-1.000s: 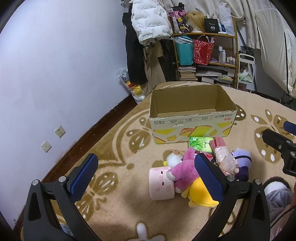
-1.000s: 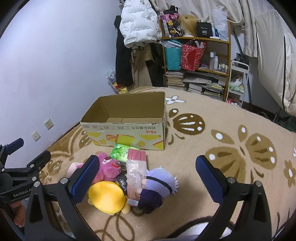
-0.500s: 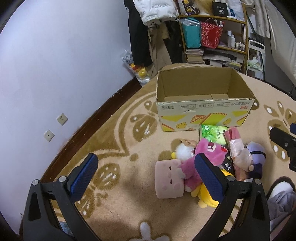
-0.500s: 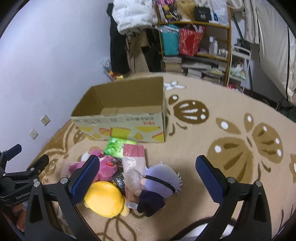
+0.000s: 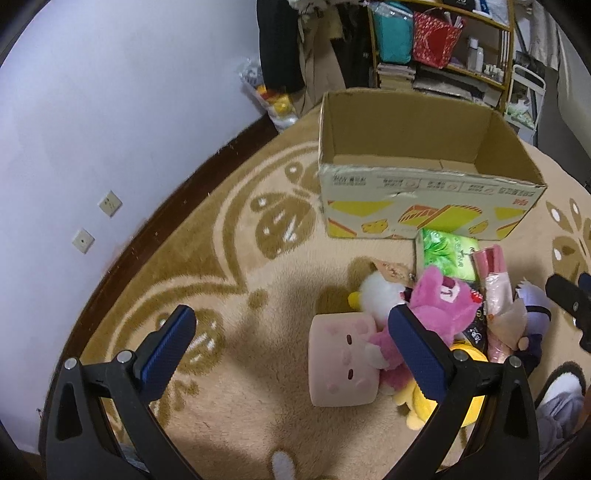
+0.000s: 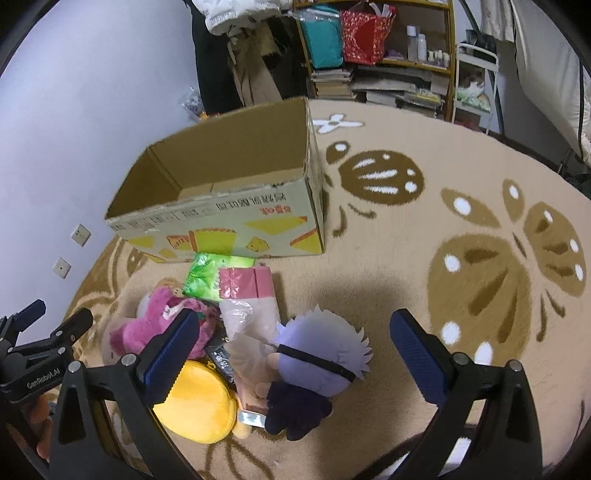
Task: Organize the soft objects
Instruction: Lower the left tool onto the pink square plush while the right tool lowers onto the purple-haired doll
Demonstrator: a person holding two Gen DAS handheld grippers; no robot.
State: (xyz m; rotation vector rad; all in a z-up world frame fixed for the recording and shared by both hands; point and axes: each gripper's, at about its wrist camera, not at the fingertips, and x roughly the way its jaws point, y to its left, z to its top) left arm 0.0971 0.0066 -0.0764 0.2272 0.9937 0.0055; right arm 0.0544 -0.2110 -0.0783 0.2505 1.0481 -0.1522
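Right wrist: bare carpet (image 6: 424, 280) beside plush pile (image 6: 258, 343)

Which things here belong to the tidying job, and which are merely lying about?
Job: cardboard box; pink bear plush; pink cube plush; yellow plush; purple-haired doll; white plush.
Lying about: shelf; red bag; hanging coats.
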